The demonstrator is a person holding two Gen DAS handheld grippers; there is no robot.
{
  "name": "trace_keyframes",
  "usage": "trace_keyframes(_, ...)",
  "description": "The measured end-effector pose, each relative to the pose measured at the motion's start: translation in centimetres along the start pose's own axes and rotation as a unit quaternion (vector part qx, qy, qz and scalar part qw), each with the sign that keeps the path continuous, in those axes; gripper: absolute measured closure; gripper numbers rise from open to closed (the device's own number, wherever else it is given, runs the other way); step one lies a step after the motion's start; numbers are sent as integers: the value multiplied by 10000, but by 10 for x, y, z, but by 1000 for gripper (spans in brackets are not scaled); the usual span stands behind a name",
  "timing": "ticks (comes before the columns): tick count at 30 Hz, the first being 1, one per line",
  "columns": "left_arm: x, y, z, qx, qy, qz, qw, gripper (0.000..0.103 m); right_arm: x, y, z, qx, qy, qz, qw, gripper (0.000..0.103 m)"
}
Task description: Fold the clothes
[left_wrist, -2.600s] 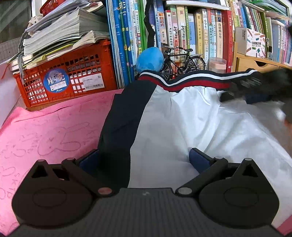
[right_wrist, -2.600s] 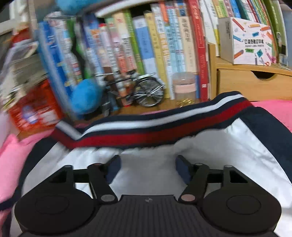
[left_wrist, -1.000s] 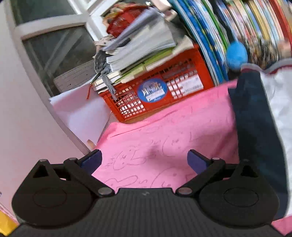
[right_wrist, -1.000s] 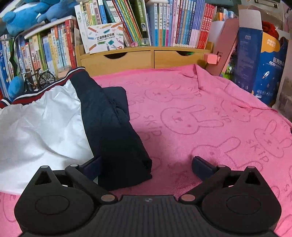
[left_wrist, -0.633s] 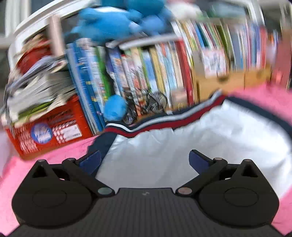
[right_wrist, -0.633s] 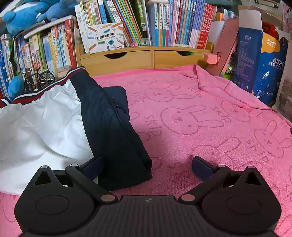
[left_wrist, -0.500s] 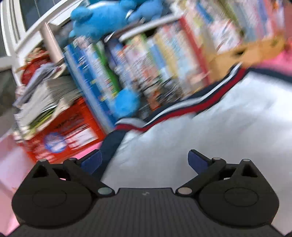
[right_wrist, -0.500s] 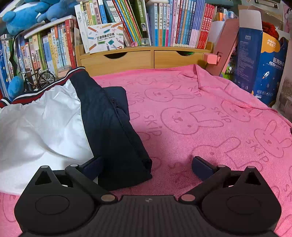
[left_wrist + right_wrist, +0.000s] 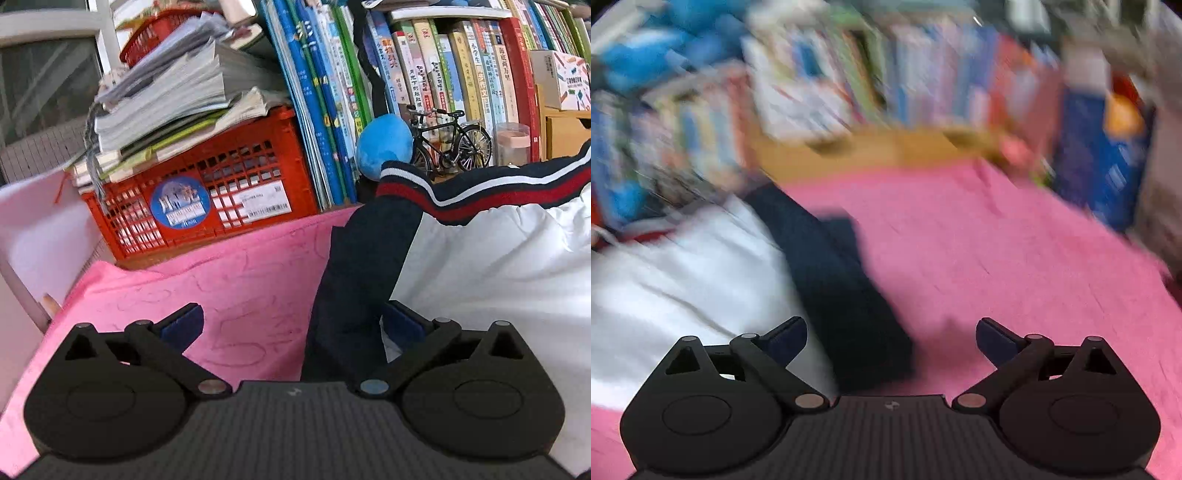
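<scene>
Pink towel (image 9: 240, 280) underfoot in both views, printed with faint outline figures. Left gripper (image 9: 291, 325) spread wide, low over towel; navy side panel of jacket (image 9: 480, 266) running between the fingers, right fingertip (image 9: 400, 325) at the navy/white seam — touching or just above, cannot tell. Nothing pinched. White body of jacket lying flat to the right, navy/white/red striped hem (image 9: 498, 188) at far edge, slightly raised. Beyond towel: red crate (image 9: 207, 199) with blue round sticker, loose paper stack (image 9: 177, 92) on top; upright books (image 9: 424, 85) behind; blue plush (image 9: 384, 147) and model bicycle (image 9: 450, 144) just past hem.

Right view heavily blurred. Right gripper (image 9: 892, 339) spread, holding nothing; jacket's navy edge (image 9: 846, 295) between fingers, left finger over white part. Bare towel (image 9: 1015, 258) to the right
</scene>
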State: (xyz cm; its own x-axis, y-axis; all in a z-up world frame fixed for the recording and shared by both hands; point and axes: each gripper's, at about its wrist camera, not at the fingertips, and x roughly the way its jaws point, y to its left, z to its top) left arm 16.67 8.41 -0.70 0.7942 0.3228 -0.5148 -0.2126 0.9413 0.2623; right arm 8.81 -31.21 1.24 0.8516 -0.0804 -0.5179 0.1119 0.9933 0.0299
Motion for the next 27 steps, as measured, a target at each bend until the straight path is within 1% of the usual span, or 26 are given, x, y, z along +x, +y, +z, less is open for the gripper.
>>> trace_keyframes(1,2,2,-2,-53,43,-59,10000,0,-2,23,8,-216,-221,271,9992,2)
trace_keyframes(2,4,4,-3,-107,85,-115,9998,0,-1,45,14,-417,-352,565,9969,1)
trace_keyframes(4,8,6,-5,-196,142,-201,9995,0,9,93,23,-738,-475,1307,9875,1)
trace_keyframes(6,10,7,-6,-259,179,-252,9992,0,30,133,25,-866,-424,1933,9764,3)
trace_keyframes(7,10,8,-6,-285,204,-280,9990,0,46,154,25,-864,-311,2208,9710,4)
trace_keyframes(8,12,8,-6,-311,235,-309,9988,0,62,171,27,-832,-131,2372,9678,4)
trace_keyframes(9,13,9,-6,-343,267,-342,9985,0,76,182,27,-801,53,2442,9664,5)
trace_keyframes(11,15,11,-6,-403,313,-387,9979,0,104,196,32,-786,486,2342,9678,6)
trace_keyframes(13,15,11,-6,-414,344,-402,9977,0,127,191,38,-850,758,2030,9725,7)
trace_keyframes(14,15,11,-6,-411,353,-405,9977,0,134,183,41,-903,779,1827,9759,7)
trace_keyframes(16,16,10,-6,-394,366,-412,9977,0,147,154,45,-1002,709,1337,9834,7)
trace_keyframes(18,16,9,-6,-363,375,-423,9977,0,159,124,50,-1096,631,836,9884,5)
trace_keyframes(19,16,9,-6,-351,380,-438,9977,0,165,105,54,-969,634,575,9916,5)
trace_keyframes(20,16,9,-6,-346,384,-444,9977,0,169,87,57,-772,660,493,9936,3)
trace_keyframes(22,16,9,-6,-345,391,-444,9977,0,174,58,63,-250,687,520,9960,3)
trace_keyframes(23,16,9,-6,-345,395,-444,9976,0,173,52,64,-131,680,330,9971,3)
trace_keyframes(25,16,9,-6,-350,399,-448,9976,0,171,45,66,41,656,-146,9977,3)
trace_keyframes(27,17,9,-6,-360,404,-457,9975,0,155,39,58,-37,633,-155,9979,3)
